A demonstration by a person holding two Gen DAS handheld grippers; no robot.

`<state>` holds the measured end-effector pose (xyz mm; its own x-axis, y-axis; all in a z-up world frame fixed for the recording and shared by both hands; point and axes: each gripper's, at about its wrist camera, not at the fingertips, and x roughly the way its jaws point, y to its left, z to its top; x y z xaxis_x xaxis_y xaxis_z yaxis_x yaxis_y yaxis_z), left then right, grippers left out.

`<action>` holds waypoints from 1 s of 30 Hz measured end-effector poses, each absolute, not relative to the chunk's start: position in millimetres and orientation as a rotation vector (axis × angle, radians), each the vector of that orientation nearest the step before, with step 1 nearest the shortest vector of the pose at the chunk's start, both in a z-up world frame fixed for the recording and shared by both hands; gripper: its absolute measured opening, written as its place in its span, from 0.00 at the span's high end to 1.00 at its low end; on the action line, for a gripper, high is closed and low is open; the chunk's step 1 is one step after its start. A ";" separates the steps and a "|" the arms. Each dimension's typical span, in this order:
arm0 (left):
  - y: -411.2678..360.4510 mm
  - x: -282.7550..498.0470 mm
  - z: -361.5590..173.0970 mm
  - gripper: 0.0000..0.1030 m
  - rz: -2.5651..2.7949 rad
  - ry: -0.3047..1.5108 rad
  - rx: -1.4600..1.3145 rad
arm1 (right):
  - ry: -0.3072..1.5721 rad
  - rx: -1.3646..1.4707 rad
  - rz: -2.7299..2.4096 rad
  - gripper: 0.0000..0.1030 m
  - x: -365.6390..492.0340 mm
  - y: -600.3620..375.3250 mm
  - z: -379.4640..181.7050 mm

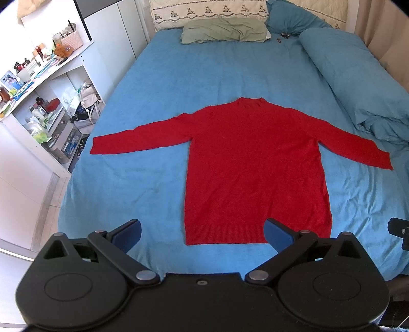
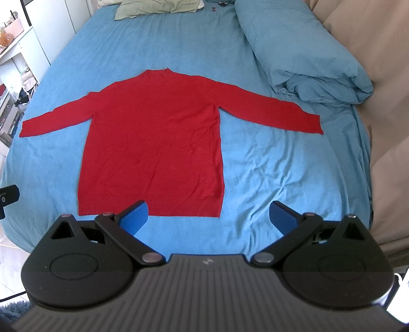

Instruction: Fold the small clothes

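A red long-sleeved sweater [image 1: 253, 163] lies flat on the blue bed sheet [image 1: 153, 102], both sleeves spread out sideways, collar away from me, hem toward me. It also shows in the right wrist view [image 2: 153, 143]. My left gripper [image 1: 203, 231] is open and empty, hovering at the hem's left part near the bed's front edge. My right gripper [image 2: 208, 213] is open and empty, hovering at the hem's right corner. A bit of the right gripper [image 1: 398, 229] shows at the left view's right edge.
A rolled blue duvet [image 1: 352, 76] lies along the bed's right side. A green pillow [image 1: 225, 32] and a blue pillow [image 1: 288, 19] lie at the head. A cluttered white shelf unit [image 1: 43, 102] stands left of the bed. A beige wall [image 2: 383, 102] is to the right.
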<state>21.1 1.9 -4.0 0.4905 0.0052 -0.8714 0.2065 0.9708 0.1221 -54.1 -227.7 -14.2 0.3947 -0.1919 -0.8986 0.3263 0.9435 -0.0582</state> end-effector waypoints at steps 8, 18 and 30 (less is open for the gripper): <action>3.2 21.1 -4.3 0.00 -0.126 1.056 0.217 | 1.119 0.132 -0.331 0.00 -53.3 -227.7 -13.3; 3.6 20.0 -4.8 0.00 -0.135 1.050 0.220 | 1.117 0.132 -0.333 0.00 -54.6 -228.2 -11.1; 4.4 21.8 -5.1 0.00 -0.135 1.052 0.219 | 1.116 0.128 -0.336 0.00 -55.6 -225.7 -7.9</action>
